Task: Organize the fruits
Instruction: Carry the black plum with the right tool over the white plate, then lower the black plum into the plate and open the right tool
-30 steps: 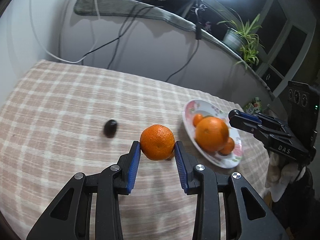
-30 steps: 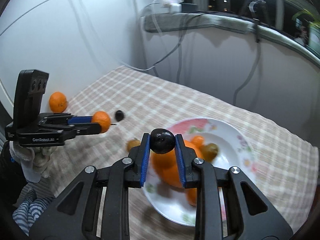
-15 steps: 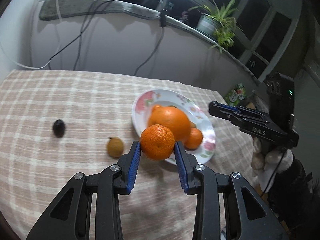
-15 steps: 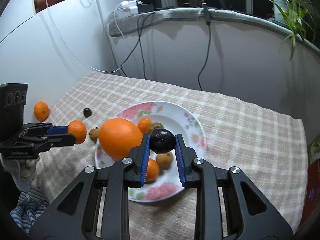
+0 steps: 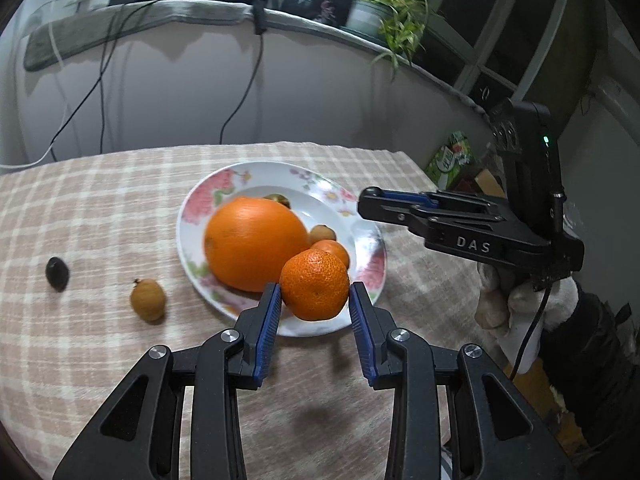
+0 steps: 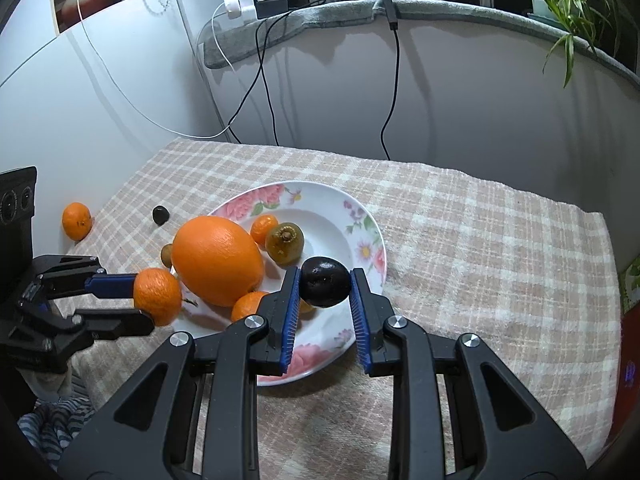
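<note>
Checked tablecloth (image 5: pixel 100 208), "DAS" on right claw (image 5: pixel 370 200), gripping dark fruit (image 6: pixel 325 287)

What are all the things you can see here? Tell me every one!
plate: 1, white with pink flowers, on the tablecloth
big orange: 1, orange, on the plate
dark fruit: 1, black, in the right gripper
mandarin: 1, orange, in the left gripper
loose mandarin: 1, orange, table's far left edge
tablecloth: 1, beige checked
plant: 1, green, on the ledge
left gripper: 1, black and blue
right gripper: 1, black and blue
</note>
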The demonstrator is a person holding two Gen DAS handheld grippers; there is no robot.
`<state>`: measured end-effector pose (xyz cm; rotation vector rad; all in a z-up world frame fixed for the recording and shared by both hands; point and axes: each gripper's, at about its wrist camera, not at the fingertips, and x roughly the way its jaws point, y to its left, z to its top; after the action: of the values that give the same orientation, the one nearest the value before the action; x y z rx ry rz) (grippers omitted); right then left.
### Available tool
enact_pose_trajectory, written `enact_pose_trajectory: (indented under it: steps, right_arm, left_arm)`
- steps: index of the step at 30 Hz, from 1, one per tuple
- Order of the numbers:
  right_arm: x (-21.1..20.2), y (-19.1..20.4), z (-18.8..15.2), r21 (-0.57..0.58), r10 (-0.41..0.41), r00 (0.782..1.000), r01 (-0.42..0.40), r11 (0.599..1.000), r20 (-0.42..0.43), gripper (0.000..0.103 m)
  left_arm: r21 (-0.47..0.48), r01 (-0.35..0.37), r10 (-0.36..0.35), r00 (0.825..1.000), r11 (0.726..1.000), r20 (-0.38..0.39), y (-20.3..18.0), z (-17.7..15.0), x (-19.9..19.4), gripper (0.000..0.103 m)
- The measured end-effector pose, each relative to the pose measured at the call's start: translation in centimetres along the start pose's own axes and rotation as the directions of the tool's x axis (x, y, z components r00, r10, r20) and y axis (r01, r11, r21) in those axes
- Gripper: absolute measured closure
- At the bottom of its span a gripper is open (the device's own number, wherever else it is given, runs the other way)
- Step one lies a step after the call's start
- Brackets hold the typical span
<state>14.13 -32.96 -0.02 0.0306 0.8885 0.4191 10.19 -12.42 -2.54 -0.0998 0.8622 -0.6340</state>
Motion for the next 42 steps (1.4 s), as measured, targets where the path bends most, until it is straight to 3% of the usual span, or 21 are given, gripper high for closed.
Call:
enact_pose_trajectory:
  steps: [13,34,36,38,39,40,42]
  right_arm:
    - [1.0,-1.0,-0.4,0.037,0.022,1.0,-0.021,0.999,-0.019,0.078]
    - [1.8,-0.8,-0.2,0.038,0.038,0.999,-0.037,0.999,-0.032,0.077]
    - [1.9,-0.8,-0.2,0.04,0.039,0.999,-0.038,0.998,-0.033,0.077]
    - [1.9,-0.8,-0.2,0.039,0.037,0.999,-0.036,0.999,-0.034,0.076]
    - [1.8,-0.8,-0.1,0.039,0.035,0.999,-0.034,0.999,-0.032,0.067]
    - [1.7,-0.8,-0.1,0.038,0.032,0.999,-0.031,0.999,-0.027,0.051]
    - [1.4,-0.8,-0.1,0.036,0.027,1.0,-0.027,0.999,-0.011,0.035]
  left_arm:
    - [0.075,-0.052,0.054,0.998,0.996,-0.029,-1.6,-0.1,1.5,0.07]
    - [0.059,-0.057,0.06,0.997,0.997,-0.046,-1.2,-0.2,2.1,0.068]
    - [0.059,-0.058,0.06,0.997,0.997,-0.042,-1.2,-0.1,1.9,0.056]
    - [0.062,-0.056,0.058,0.998,0.997,-0.034,-1.3,0.0,1.7,0.054]
    - [0.064,-0.056,0.058,0.998,0.996,-0.033,-1.3,0.1,1.6,0.053]
    - [0.065,-0.057,0.06,0.998,0.996,-0.031,-1.4,0.1,1.6,0.05]
    - [0.065,-0.061,0.063,0.998,0.996,-0.026,-1.4,0.1,1.4,0.044]
